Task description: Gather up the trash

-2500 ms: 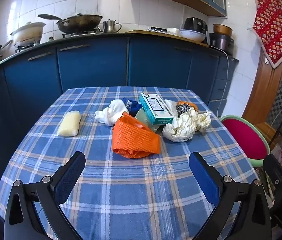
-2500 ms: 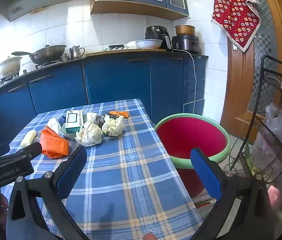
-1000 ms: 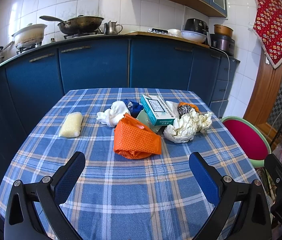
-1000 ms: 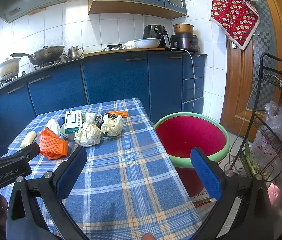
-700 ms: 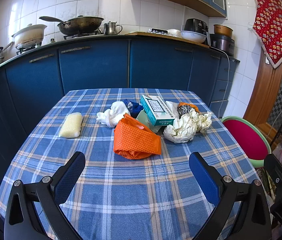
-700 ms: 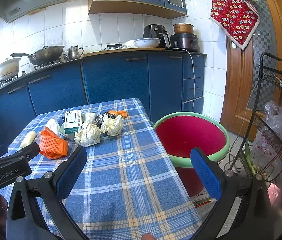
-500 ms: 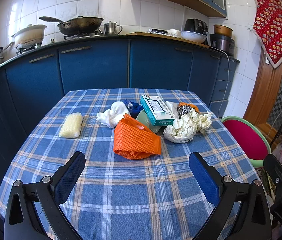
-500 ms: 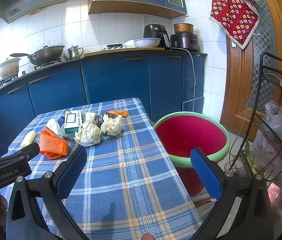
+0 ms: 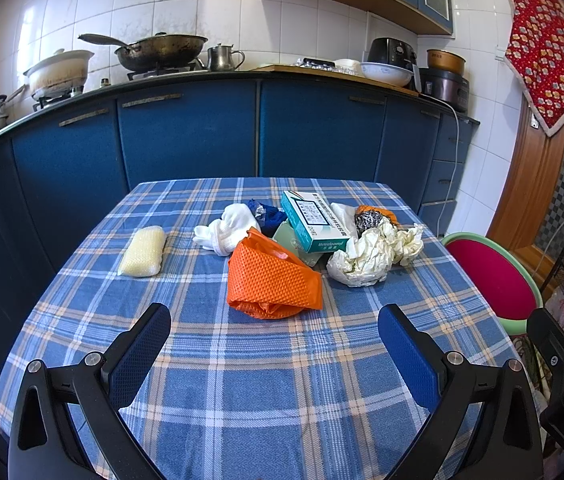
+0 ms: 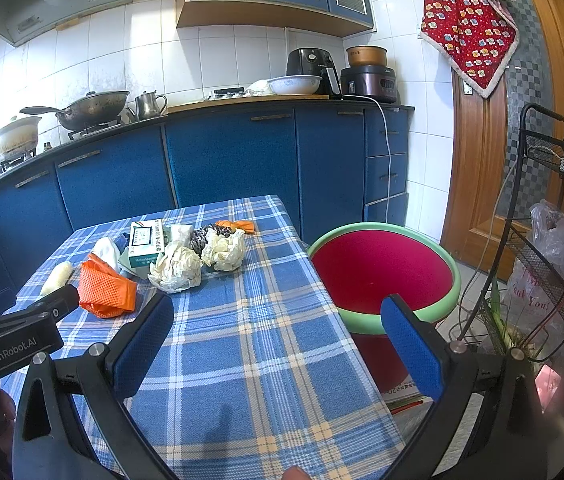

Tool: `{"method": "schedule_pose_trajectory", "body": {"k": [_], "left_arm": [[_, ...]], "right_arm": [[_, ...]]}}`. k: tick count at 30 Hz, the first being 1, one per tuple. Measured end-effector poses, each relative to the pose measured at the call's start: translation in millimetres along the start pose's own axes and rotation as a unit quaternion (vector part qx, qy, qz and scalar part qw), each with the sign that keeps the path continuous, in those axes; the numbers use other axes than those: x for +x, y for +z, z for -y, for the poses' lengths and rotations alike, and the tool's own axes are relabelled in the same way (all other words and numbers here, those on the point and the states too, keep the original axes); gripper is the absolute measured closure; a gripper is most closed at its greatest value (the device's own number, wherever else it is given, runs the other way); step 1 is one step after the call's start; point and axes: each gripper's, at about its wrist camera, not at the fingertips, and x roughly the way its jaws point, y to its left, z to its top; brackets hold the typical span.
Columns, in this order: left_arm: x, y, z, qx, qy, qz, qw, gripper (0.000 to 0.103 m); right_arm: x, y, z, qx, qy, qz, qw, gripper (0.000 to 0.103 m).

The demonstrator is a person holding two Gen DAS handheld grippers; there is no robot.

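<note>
**Kid:** Are the grabbers holding anything?

**Helper:** No. The left gripper (image 9: 274, 344) and right gripper (image 10: 278, 340) are both spread wide and hold nothing. The trash lies mid-table; the orange mesh bag (image 9: 272, 282) is closest. Go low, pinch a fold, then carry it to the red bin (image 10: 382, 270) beside the table.

Bright daylight, sharp focus; glare on wall tiles (image 9: 54, 20); fisheye bending, dark vignette at corners.

Both wrist cameras look forward over the plaid table (image 9: 282, 380) from its near edge, sharing the trash pile (image 10: 174, 256).
</note>
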Motion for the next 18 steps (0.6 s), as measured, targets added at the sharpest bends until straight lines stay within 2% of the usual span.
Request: {"method": "schedule_pose_trajectory", "body": {"k": [18], "left_arm": [[-1.0,2.3,-0.9,0.001,0.001,-0.001,1.0000,0.000]], "right_arm": [[3.4,-0.7,-0.2,0.004,0.003,-0.007,1.000,0.001]]}}
